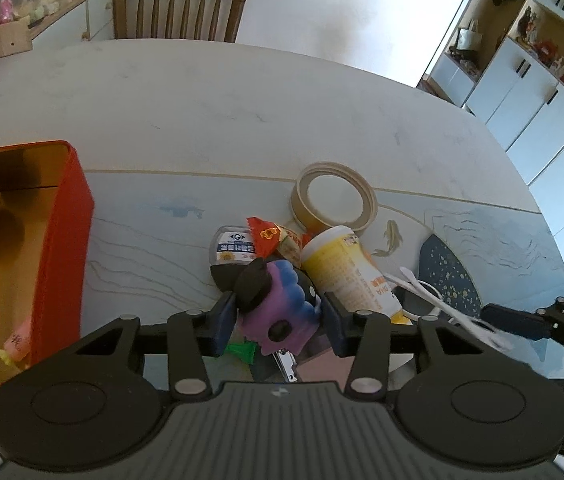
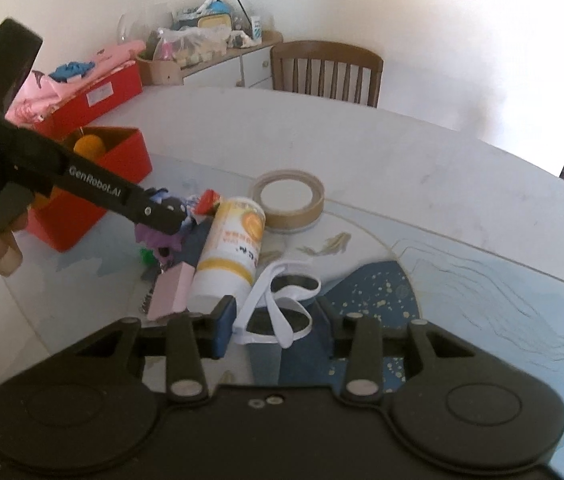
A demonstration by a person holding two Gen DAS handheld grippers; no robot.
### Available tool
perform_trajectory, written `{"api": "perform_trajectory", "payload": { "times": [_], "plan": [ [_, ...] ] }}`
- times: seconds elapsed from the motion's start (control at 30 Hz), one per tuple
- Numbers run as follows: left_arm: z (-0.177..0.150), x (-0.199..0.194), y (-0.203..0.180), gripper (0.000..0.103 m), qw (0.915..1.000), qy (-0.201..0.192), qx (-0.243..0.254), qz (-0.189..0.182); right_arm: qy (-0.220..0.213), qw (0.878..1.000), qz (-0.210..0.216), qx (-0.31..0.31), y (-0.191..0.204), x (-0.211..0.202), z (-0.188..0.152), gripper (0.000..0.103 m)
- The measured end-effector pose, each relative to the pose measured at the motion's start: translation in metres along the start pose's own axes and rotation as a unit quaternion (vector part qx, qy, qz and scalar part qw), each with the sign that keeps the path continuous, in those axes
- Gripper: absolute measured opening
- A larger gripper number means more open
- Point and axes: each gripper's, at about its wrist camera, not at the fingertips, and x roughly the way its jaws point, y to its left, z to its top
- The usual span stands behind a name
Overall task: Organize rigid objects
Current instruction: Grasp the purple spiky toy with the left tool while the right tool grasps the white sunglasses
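A purple and blue toy point(image 1: 282, 300) with black ears sits between the blue pads of my left gripper point(image 1: 277, 324), which is shut on it just above a pile of small things. In the right wrist view the left gripper point(image 2: 165, 216) comes in from the left with the toy point(image 2: 153, 236) under its tips. My right gripper point(image 2: 275, 324) is shut on a looped white band point(image 2: 282, 328), lifted a little off the table. The band point(image 1: 414, 284) trails toward the right gripper point(image 1: 514, 322) in the left wrist view.
A yellow and white bottle point(image 1: 346, 272) lies beside the toy, with a tape roll point(image 1: 334, 200) behind it. A small black-capped bottle point(image 1: 229, 256), a red wrapper point(image 1: 265, 234) and a pink block point(image 2: 169, 292) lie close by. An open red box point(image 1: 61, 240) holding an orange ball stands at the left.
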Motion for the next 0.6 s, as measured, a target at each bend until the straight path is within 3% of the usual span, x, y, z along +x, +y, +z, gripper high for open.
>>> {"api": "perform_trajectory", "payload": {
  "times": [0.6],
  "plan": [
    [0.004, -0.048, 0.023, 0.045, 0.9993, -0.029, -0.012, -0.020, -0.033, 0.999, -0.030, 0.018, 0.012, -0.023, 0.025, 0.040]
  ]
}}
